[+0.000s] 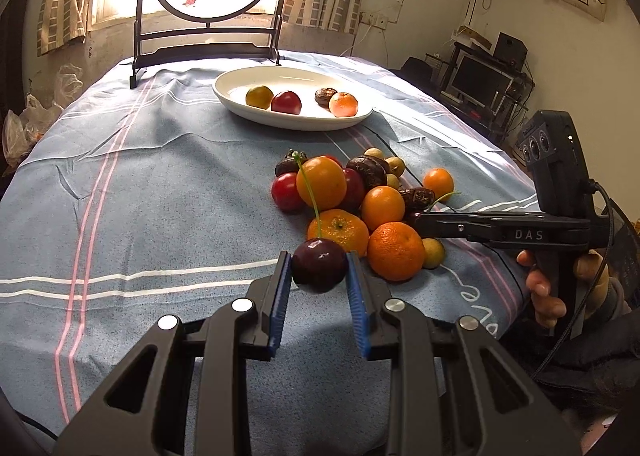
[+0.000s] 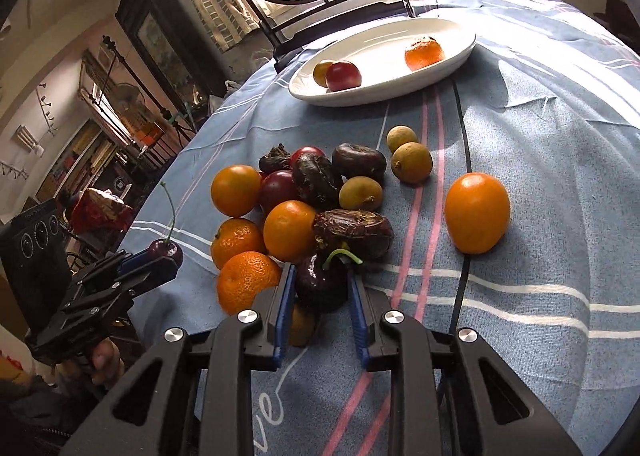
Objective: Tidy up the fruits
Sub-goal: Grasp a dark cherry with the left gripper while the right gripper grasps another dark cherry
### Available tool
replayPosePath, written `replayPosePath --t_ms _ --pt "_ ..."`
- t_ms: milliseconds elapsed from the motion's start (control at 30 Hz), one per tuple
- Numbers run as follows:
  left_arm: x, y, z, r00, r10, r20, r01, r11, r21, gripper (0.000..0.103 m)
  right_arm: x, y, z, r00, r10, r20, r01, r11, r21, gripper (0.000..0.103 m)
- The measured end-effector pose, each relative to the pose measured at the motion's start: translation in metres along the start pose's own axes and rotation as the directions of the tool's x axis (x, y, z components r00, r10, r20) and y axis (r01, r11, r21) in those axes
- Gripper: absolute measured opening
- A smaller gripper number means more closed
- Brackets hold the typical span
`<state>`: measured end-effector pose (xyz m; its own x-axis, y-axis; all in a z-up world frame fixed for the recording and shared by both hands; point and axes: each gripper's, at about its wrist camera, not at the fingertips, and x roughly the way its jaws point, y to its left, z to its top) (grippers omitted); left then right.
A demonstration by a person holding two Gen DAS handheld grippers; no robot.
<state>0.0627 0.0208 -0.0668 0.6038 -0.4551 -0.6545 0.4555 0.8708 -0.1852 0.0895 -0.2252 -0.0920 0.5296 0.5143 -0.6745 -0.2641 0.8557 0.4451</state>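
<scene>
My left gripper (image 1: 319,266) is shut on a dark cherry (image 1: 319,264) with a long green stem, held above the cloth just before the fruit pile (image 1: 360,199). It also shows in the right wrist view (image 2: 160,256) at the left. My right gripper (image 2: 322,276) has its blue pads around a second dark cherry (image 2: 320,280) at the near edge of the pile (image 2: 304,195) of oranges, tomatoes, longans and dark wrinkled fruit. A white oval plate (image 1: 248,75) beyond holds an orange, a red tomato, a yellow fruit and a dark fruit.
A striped blue cloth (image 1: 140,183) covers the table. A black framed round screen (image 1: 208,43) stands at the far edge behind the plate. A lone orange (image 2: 476,211) lies right of the pile. Shelves and a monitor (image 1: 476,83) stand off to the right.
</scene>
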Motion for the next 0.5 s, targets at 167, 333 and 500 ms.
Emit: replayPosePath --t_ms 167,333,500 --pt "-0.012 0.001 0.016 0.999 0.007 0.045 -0.007 1.0 0.012 0.026 -0.041 0.014 0.009 0.993 0.037 0.112 -0.029 0.997 -0.075 0.026" --pt "-0.008 0.012 0.06 0.996 -0.01 0.091 0.01 1.0 -0.006 0.027 -0.064 0.007 0.061 0.979 0.02 0.2 0.0 0.995 -0.101 0.026" --pt "0.026 0.019 0.122 0.993 0.028 0.114 -0.03 1.0 0.011 0.027 -0.041 -0.01 0.144 0.977 0.001 0.215 0.011 0.998 -0.055 0.026"
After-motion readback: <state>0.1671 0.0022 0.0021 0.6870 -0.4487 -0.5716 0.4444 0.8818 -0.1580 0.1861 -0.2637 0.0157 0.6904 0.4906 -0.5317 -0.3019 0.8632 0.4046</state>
